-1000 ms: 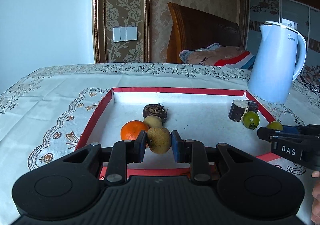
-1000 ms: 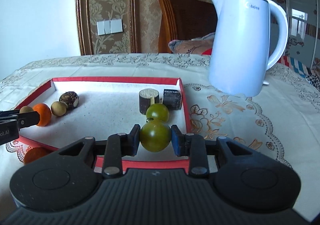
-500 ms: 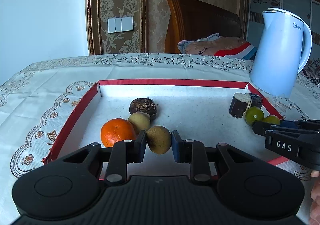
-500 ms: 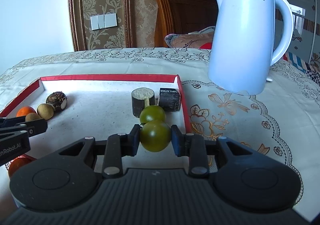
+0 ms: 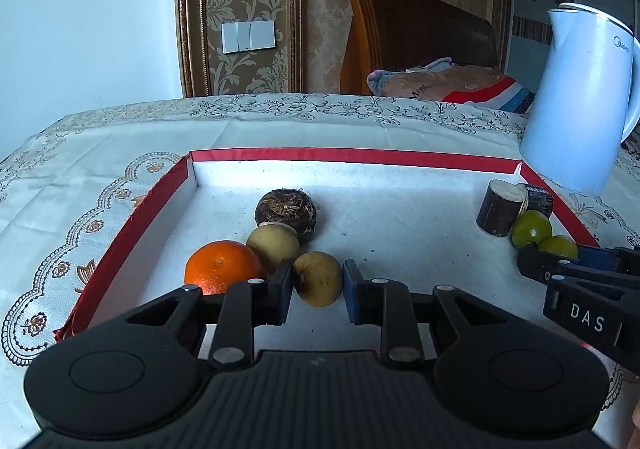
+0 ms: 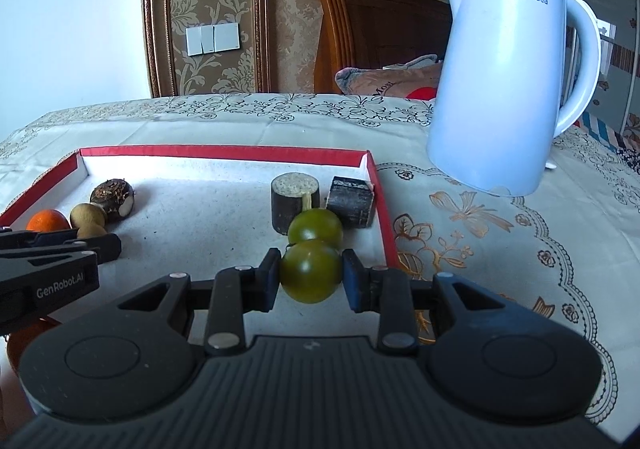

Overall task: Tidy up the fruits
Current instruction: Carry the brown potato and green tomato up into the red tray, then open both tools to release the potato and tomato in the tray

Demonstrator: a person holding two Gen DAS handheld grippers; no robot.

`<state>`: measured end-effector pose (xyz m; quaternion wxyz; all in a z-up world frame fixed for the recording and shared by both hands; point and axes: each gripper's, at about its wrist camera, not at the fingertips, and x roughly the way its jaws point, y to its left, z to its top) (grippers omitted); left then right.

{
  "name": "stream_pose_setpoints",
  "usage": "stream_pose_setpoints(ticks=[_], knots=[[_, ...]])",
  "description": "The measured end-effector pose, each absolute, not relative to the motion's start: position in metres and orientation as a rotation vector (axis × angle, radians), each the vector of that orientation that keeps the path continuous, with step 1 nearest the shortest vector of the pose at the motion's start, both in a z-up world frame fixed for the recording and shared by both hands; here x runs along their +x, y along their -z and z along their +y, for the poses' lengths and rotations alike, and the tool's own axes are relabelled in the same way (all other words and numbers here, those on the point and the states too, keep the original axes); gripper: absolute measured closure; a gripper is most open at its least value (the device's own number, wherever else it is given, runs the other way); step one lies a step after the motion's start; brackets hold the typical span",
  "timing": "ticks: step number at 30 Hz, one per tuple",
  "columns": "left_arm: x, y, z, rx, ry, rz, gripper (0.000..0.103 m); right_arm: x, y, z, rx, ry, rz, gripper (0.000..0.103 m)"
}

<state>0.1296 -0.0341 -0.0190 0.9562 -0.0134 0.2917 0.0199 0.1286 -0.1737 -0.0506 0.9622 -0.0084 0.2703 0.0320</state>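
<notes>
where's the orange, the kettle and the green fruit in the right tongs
orange [image 5: 222, 265], left wrist view, middle of its peel
kettle [image 6: 500, 89], right wrist view, front of its body
green fruit [image 6: 310, 271], right wrist view, its front face between the right tongs [image 6: 310, 277]

Counter was covered by a cream embroidered cloth. Directly on the cloth stood a shallow red-rimmed tray near centre and a white electric kettle upright, just beside the tray's far right corner.
</notes>
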Motion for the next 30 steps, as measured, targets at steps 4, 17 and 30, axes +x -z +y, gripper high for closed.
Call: stream_pose_setpoints(ticks=[4, 17, 30], knots=[[0.129, 0.021, -0.035, -0.025, -0.04, 0.581, 0.077, 0.132, 0.053, -0.173, -0.02, -0.059, 0.557, 0.073], [0.129, 0.021, -0.03, -0.049, -0.028, 0.581, 0.077, 0.131, 0.053, -0.174, -0.01, -0.062, 0.549, 0.067], [0.126, 0.021, -0.018, -0.101, -0.076, 0.586, 0.025, 0.121, 0.051, -0.169, -0.025, -0.07, 0.52, 0.044]])
